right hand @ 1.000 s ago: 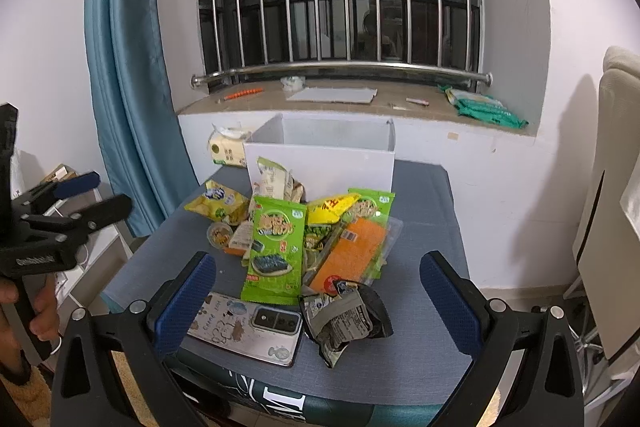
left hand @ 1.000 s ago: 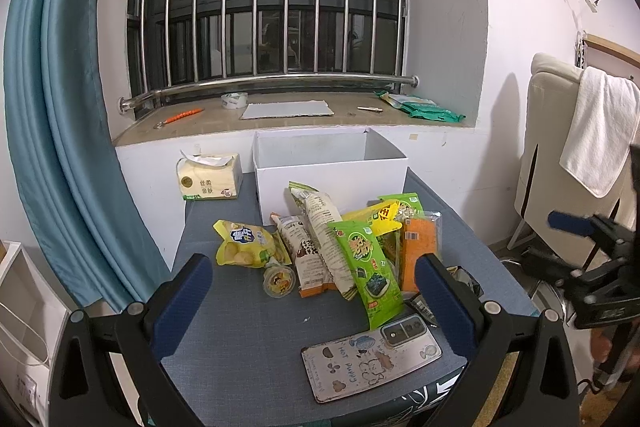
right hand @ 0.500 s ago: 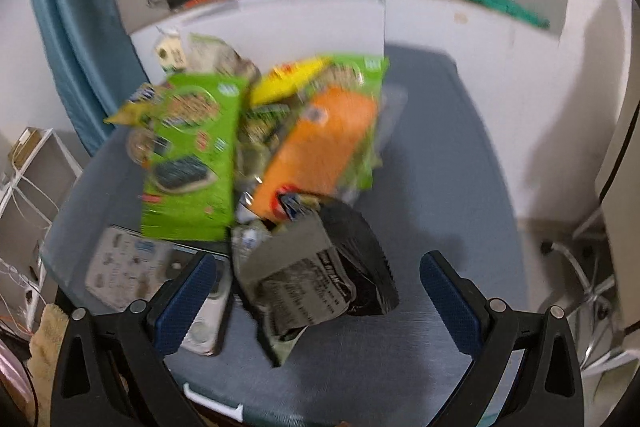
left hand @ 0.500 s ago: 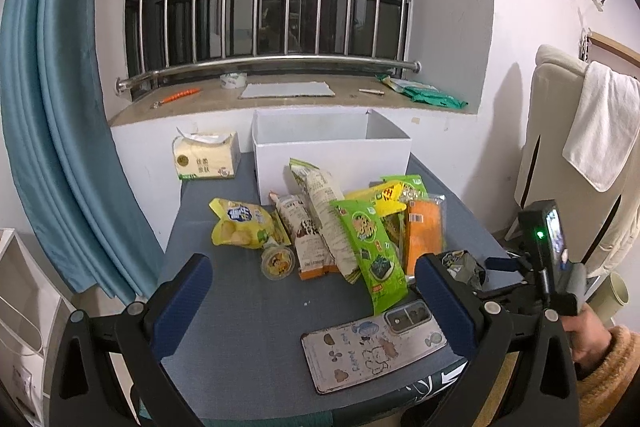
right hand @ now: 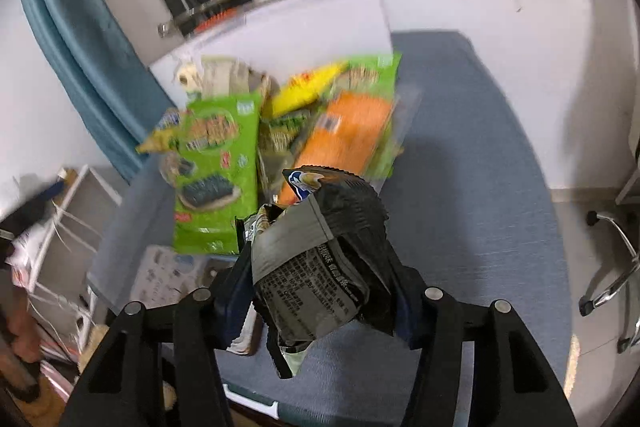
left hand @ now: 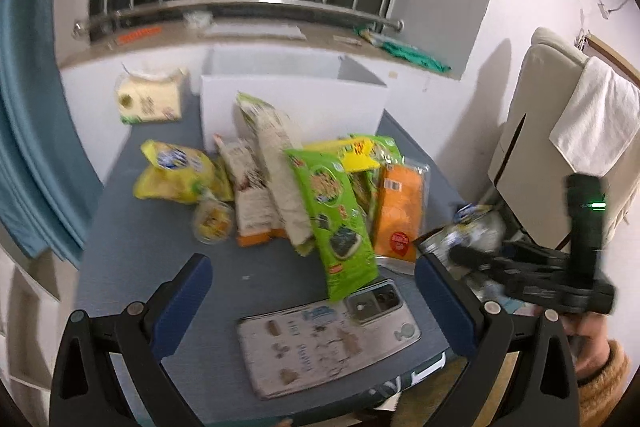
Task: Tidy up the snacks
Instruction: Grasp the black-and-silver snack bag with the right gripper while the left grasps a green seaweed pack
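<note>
Slippage risk: right tool [right hand: 320, 291] pinches the crumpled black snack bag [right hand: 320, 247] by loose foil; left tool [left hand: 312, 295] gapes wide, empty, so nothing would catch it.

R gripper [right hand: 320, 291] clamped on crumpled black/grey snack bag [right hand: 320, 259], lifted off blue-grey table [right hand: 472, 187]. Rest of pile at 11–12 o'clock: green seaweed pack [right hand: 216, 171], orange pack [right hand: 344, 139] just beside it, yellow pack [right hand: 308, 91] behind. White box [right hand: 312, 35] at 12. Phone in patterned case [right hand: 168, 275] at 9, blue curtain [right hand: 80, 39] at 10.
</note>
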Motion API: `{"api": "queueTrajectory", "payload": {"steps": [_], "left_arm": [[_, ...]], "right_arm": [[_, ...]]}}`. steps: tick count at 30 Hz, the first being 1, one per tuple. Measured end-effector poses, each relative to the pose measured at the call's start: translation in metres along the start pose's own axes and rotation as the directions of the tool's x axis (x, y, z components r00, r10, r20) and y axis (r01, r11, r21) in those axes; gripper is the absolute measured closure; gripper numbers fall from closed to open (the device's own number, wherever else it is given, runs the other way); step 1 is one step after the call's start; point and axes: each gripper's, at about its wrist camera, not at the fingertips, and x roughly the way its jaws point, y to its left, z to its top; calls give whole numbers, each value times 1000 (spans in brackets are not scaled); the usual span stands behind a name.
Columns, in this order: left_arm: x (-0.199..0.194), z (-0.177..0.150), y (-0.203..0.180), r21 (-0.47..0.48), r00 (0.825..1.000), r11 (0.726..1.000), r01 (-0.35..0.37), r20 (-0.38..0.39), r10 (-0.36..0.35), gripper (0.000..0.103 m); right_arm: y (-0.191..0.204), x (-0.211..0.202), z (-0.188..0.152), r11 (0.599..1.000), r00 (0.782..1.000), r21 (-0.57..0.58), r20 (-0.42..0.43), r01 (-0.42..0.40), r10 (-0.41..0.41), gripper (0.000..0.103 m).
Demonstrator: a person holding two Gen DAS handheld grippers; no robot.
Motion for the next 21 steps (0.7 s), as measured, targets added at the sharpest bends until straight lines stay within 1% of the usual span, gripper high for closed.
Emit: {"api": "queueTrajectory", "payload": {"steps": [1,3,6,7,8,9,10,11,12,13,14,15,17,19,20,21], "left_arm": [[10,2,-2,-5,1000,1000,-1,-14,1,0],[31,6,-6,-11,999,1000,-29,-39,28,0],[62,11,-10,-27,995,998,-48,-85,45,0],[69,13,-12,-17,994,997,-70,-88,68,0],[78,15,-17,10,990,994,-109,-85,110,0],[86,17,-19,27,987,991,-135,-87,137,0],[95,19,-20,33,983,988,-154,-100,156,1],[105,20,-19,26,980,987,-159,-117,161,3],[111,22,-18,22,981,989,-145,-129,146,9],[115,23,-18,23,980,991,-136,-142,137,18],[121,23,-19,36,977,989,-145,-154,149,24],[127,22,-21,58,973,986,-155,-162,163,40],[128,22,-23,70,975,986,-153,-151,162,50],[120,23,-22,53,984,991,-122,-122,128,61],[114,23,-21,46,988,993,-107,-110,112,64],[108,23,-20,44,990,994,-98,-100,102,75]], "right_arm": [[1,-8,0,1000,1000,7,20,-5,5,41],[1,-23,0,1000,998,18,57,-7,6,41],[-4,-43,7,1000,995,30,95,5,-7,41],[-6,-50,7,999,994,31,106,9,-12,41],[-6,-51,10,999,993,32,114,13,-16,41],[-7,-56,9,999,993,35,120,16,-20,41],[-8,-58,9,999,992,37,123,18,-22,41],[-10,-61,8,999,992,40,125,19,-23,41],[-12,-64,7,999,991,41,129,19,-24,41],[-13,-66,6,999,991,41,131,20,-25,41],[-14,-65,6,999,991,39,130,25,-30,40],[-15,-65,5,999,991,37,129,30,-35,40],[-17,-63,6,999,991,42,127,27,-32,40],[-18,-63,6,999,992,47,127,21,-26,40],[-19,-63,5,999,991,47,128,21,-27,40],[-19,-62,5,999,991,47,128,20,-26,40]]}}
